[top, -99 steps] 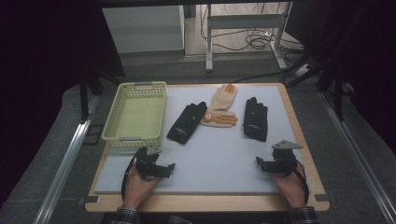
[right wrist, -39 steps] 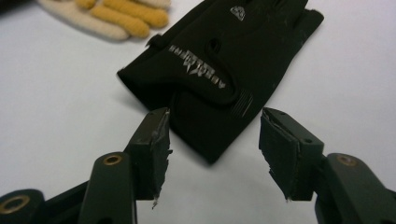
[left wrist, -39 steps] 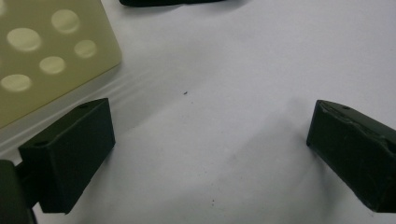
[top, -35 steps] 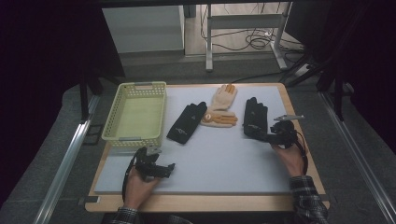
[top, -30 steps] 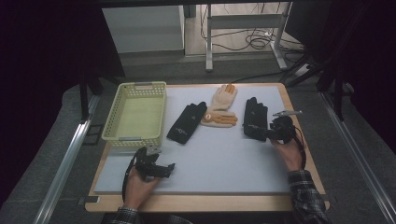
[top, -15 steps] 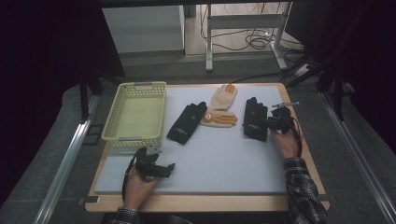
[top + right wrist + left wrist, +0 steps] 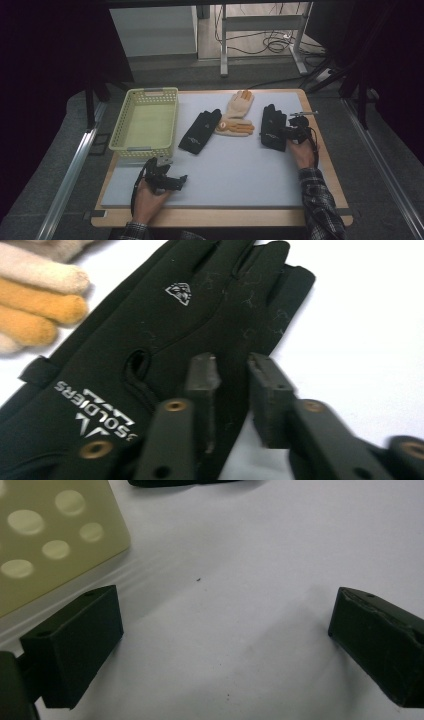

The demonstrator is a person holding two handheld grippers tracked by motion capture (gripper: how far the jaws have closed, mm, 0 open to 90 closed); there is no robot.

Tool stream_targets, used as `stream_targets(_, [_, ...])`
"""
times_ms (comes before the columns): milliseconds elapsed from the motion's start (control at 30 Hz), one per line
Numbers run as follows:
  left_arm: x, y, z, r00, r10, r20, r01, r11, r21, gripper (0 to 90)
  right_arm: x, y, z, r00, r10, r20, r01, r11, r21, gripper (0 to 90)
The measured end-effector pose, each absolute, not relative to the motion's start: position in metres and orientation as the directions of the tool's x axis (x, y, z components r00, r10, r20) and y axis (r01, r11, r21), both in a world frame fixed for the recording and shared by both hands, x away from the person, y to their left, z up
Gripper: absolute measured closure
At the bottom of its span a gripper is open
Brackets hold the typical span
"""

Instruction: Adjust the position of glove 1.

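Two seconds or so on, the right gripper (image 7: 289, 132) has been carried from the desk's (image 7: 240, 170) five o'clock to the black glove (image 7: 273, 128) at two o'clock, fingers seemingly nipping its edge, while the left gripper's (image 7: 225, 645) fingers are held apart.

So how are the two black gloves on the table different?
The black glove on the right lies almost straight up the table; the black glove in the middle lies slanted. The right gripper has its jaws closing on the right one's edge; nothing touches the middle one. Both lie flat beside the tan knit gloves.
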State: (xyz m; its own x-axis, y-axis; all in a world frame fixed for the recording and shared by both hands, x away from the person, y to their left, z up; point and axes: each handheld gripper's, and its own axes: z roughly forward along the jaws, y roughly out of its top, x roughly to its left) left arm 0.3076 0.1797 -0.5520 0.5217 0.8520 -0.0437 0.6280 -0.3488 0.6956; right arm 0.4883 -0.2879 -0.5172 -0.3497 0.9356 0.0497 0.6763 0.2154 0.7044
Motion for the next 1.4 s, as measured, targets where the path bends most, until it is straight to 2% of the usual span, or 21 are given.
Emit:
stream_targets(67, [0.308, 0.18, -0.552, 0.522, 0.852, -0.044, 0.628, -0.349, 0.696, 1.4, 0.488, -0.288, -0.517, -0.35, 0.934, 0.075, 0.684, 0.2, 0.702, 80.2])
stream_targets(167, [0.308, 0.18, -0.552, 0.521, 0.852, -0.043, 0.629, -0.35, 0.695, 1.4, 0.489, -0.289, -0.517, -0.34, 0.934, 0.11, 0.697, 0.172, 0.696, 83.4])
stream_targets(467, [0.308, 0.18, -0.552, 0.521, 0.852, -0.043, 0.629, -0.35, 0.695, 1.4, 0.481, -0.292, -0.508, -0.36, 0.918, 0.164, 0.698, 0.149, 0.701, 84.3])
stream_targets(667, [0.308, 0.18, -0.552, 0.522, 0.852, -0.044, 0.628, -0.349, 0.696, 1.4, 0.46, -0.29, -0.491, -0.417, 0.887, 0.197, 0.672, 0.155, 0.724, 84.5])
stream_targets(1200, [0.308, 0.18, -0.552, 0.52, 0.853, -0.045, 0.628, -0.347, 0.696, 1.4, 0.405, -0.268, -0.45, -0.544, 0.821, 0.172, 0.61, 0.247, 0.753, 84.6])
stream_targets(1300, [0.308, 0.18, -0.552, 0.521, 0.852, -0.043, 0.628, -0.349, 0.696, 1.4, 0.39, -0.261, -0.439, -0.56, 0.824, 0.086, 0.581, 0.317, 0.749, 84.6])
stream_targets(1400, [0.308, 0.18, -0.552, 0.523, 0.852, -0.041, 0.627, -0.351, 0.696, 1.3, 0.383, -0.259, -0.436, -0.557, 0.829, 0.047, 0.572, 0.342, 0.746, 84.6])
